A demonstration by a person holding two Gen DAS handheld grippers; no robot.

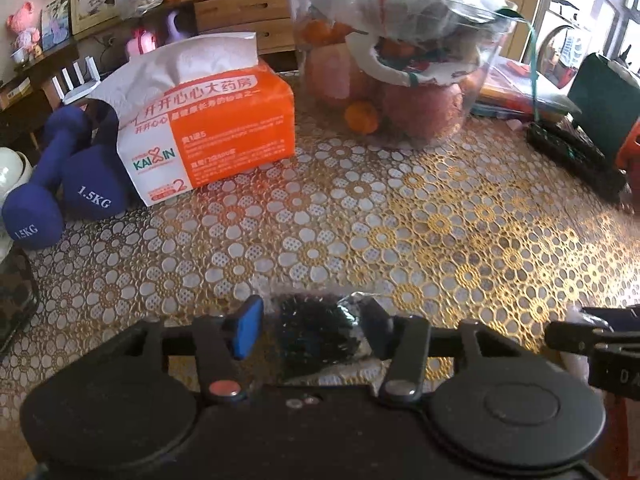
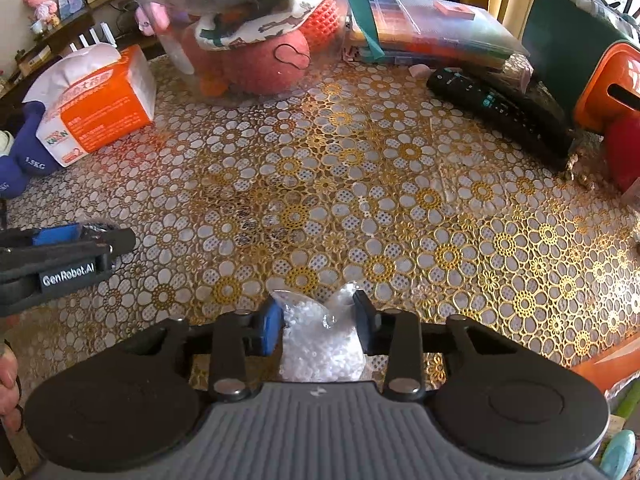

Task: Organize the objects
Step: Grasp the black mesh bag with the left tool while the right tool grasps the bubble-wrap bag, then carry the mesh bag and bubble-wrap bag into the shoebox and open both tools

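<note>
Two small clear bags sat at the near edge of the surface point(image 1: 360, 220), one in each tool. Only the left wrist view showed the bag of dark beads point(image 1: 316, 336) head-on, lying on the flower-patterned cover with the left gripper point(image 1: 310, 330) closed on it, the blue pad pressing one side and the black pad the other. Only the right wrist view showed the bag of white beads point(image 2: 320, 340), pinched between the jaws of the right gripper point(image 2: 318, 322), its plastic top bunched up above the pads.

The right view also took in things the left one cut off or blurred: a black remote control point(image 2: 500, 108) lying flat at the far right, a stack of coloured bead boxes point(image 2: 432, 36) behind it, and the person's hand point(image 2: 8, 372) at the left frame edge. The left view gave the clearer look at the orange tissue pack point(image 1: 212, 128) and the two blue dumbbells point(image 1: 60, 196) touching its near corner. A clear bowl of fruit point(image 1: 400, 80) stood at the back in both.

Both grippers pointed steeply down at the surface, side by side and near each other; the left one appeared in the right view as a black arm, its grip there seemingly on something dark, though too blurred to tell.
</note>
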